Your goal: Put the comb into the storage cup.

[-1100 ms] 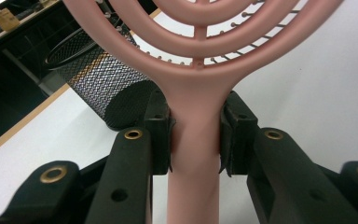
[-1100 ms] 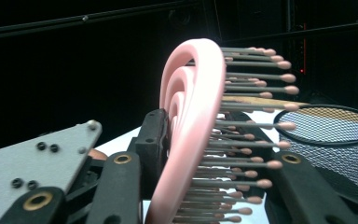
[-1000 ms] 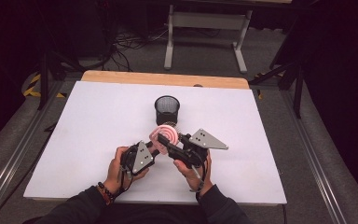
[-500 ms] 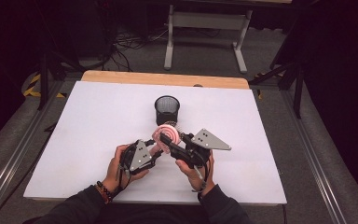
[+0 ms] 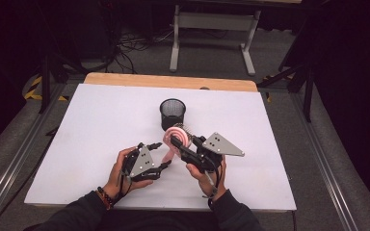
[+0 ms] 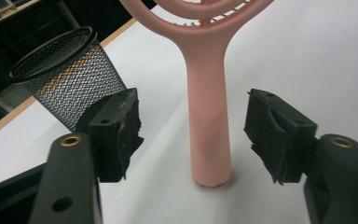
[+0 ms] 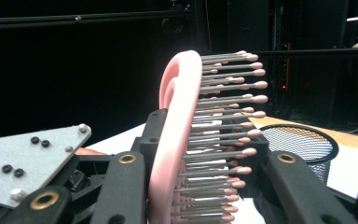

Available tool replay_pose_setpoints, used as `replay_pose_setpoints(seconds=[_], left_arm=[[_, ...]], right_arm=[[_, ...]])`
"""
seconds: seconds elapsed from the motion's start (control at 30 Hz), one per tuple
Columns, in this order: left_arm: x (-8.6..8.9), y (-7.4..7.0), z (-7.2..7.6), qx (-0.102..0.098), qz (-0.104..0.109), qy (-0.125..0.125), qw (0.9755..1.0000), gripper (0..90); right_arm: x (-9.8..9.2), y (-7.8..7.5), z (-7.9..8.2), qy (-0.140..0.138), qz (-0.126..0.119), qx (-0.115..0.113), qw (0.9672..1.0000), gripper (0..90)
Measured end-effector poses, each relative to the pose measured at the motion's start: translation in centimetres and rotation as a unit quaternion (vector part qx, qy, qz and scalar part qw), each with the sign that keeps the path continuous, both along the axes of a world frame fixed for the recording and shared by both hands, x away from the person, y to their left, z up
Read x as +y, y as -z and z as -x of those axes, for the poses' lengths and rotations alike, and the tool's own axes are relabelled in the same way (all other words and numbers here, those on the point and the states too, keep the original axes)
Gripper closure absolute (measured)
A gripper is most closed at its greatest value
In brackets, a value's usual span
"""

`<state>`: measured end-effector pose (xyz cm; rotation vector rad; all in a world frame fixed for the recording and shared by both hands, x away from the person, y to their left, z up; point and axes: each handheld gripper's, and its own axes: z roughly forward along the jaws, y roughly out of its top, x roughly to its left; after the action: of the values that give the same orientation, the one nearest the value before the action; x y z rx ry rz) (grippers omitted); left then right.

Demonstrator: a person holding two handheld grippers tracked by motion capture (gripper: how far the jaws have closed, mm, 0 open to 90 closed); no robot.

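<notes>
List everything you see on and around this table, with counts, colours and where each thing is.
Pink plastic hairbrush: one, pink, upright at table centre, head clamped in the right claw.
Black wire-mesh cup: one, black, just behind the brush.
White table top: one, white, with a wooden strip along its far edge.
Grey metal stand: one, grey, on the floor beyond the table.
Left claw: one, black, jaws just opened, apart on both sides of the brush handle.
Right claw: one, black, shut on the brush head.
</notes>
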<state>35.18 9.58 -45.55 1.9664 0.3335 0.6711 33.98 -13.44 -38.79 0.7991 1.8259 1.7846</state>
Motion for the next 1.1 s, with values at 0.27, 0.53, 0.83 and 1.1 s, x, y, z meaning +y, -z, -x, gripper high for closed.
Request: replay_pose_setpoints(seconds=[0.27,0.53,0.83,1.1], left_arm=[[1.9,-1.1,0.5,0.002,0.035,0.032,0.9989,22.2],[5.5,-1.7,-0.3,0.007,0.057,0.042,0.9975,14.1],[8.6,-1.1,-0.1,0.005,0.025,0.021,0.9994,11.1],[11.0,-0.2,0.6,0.013,0.052,0.003,0.9986,12.3]], right_arm=[[-0.3,-0.5,0.2,-0.002,0.005,-0.01,0.9999,63.2],[-0.9,-1.0,0.4,0.011,0.019,-0.02,0.9995,63.3],[-1.6,-1.4,0.4,0.021,0.025,-0.03,0.999,63.2],[-2.4,-1.7,0.5,0.028,0.031,-0.035,0.9985,63.2]])
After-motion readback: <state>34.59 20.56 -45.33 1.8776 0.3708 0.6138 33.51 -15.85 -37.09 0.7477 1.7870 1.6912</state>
